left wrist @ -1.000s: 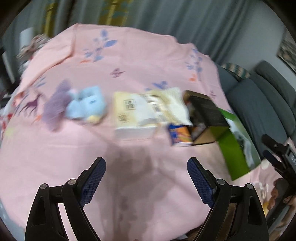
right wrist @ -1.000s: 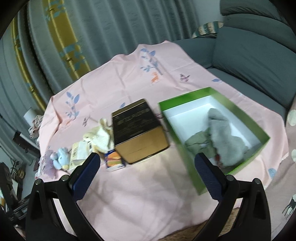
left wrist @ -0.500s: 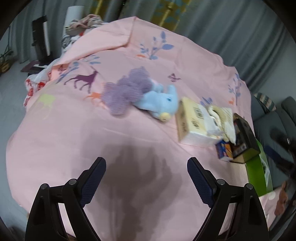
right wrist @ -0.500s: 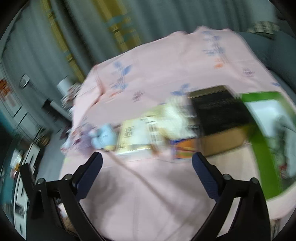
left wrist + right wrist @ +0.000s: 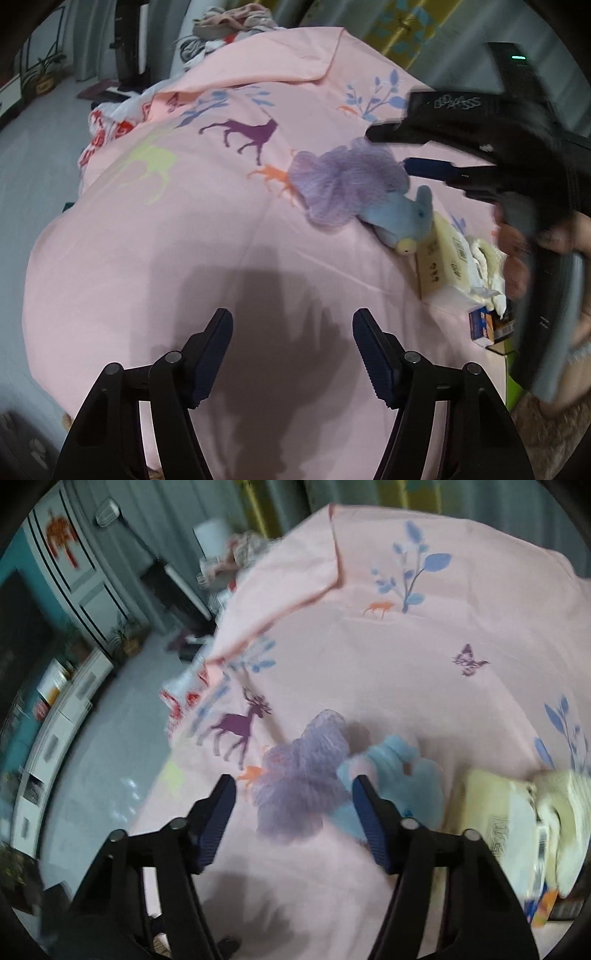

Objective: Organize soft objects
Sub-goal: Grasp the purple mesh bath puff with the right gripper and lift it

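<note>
We see a pink printed sheet (image 5: 155, 236) spread over the surface, with a purple mesh bath puff (image 5: 347, 190) lying on it and a blue plush toy (image 5: 404, 221) touching the puff's right side. Just right of the plush sits a cream tissue pack (image 5: 441, 262), with a crumpled pale cloth (image 5: 487, 266) against its far-right edge.

The left gripper (image 5: 291, 354) hovers over bare sheet near us, well short of the puff — its jaws have just been closing, yet they stand apart with nothing between them.

The right gripper (image 5: 293, 819) points down at the puff (image 5: 299, 779), and its jaws have just been closing too. In its own view the puff lies between the two fingers, but the pads do not press on it. The right finger (image 5: 369, 823) overlaps the plush (image 5: 402, 771). From the left wrist view, the right gripper (image 5: 413, 147) reaches in from the right, held by a hand (image 5: 554, 258), its tips just beyond the puff.
</note>
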Motion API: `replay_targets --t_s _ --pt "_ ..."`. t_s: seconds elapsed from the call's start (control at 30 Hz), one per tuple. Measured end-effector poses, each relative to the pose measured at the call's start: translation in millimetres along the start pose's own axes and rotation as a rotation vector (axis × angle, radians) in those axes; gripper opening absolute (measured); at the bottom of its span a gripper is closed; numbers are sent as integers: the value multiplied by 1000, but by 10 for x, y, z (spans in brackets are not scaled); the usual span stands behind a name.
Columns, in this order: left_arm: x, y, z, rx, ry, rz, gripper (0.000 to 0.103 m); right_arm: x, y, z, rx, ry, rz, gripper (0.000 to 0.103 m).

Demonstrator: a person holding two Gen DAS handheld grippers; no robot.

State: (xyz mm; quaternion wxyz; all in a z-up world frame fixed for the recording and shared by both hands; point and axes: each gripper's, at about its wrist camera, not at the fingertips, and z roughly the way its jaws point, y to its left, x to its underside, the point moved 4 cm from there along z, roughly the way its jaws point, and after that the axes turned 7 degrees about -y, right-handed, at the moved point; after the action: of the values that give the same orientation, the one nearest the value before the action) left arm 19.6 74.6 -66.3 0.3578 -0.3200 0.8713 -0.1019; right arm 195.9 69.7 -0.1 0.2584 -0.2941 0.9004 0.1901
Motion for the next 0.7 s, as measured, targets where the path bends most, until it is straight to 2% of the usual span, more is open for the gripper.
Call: replay_targets --t_s 0.07,0.1,0.13,0.17,0.27,0.37,0.5,0.6,0.7 --pt "-2 50 0 -4 3 -9 68 10 -8 206 28 40 -18 38" --pt "-3 72 -4 -4 4 -15 68 21 -31 265 40 52 -20 26" --pt "-2 85 -8 -2 6 -19 68 50 -65 303 54 63 -21 6" --pt "0 95 -16 2 9 -25 68 74 -103 286 55 55 -11 3" --pt "3 87 -37 4 8 -29 68 123 -167 91 -1 8 32 3" --pt "9 41 -81 26 5 -35 68 214 -225 -317 -113 -60 103 3" --pt "26 -69 -165 53 -3 -28 68 436 -334 -893 -197 -149 158 3" --pt "73 -220 -211 103 5 -6 68 708 -455 -1262 -225 -189 180 3" --pt "165 -411 -197 133 29 43 68 1088 -664 -1458 -213 -185 237 4"
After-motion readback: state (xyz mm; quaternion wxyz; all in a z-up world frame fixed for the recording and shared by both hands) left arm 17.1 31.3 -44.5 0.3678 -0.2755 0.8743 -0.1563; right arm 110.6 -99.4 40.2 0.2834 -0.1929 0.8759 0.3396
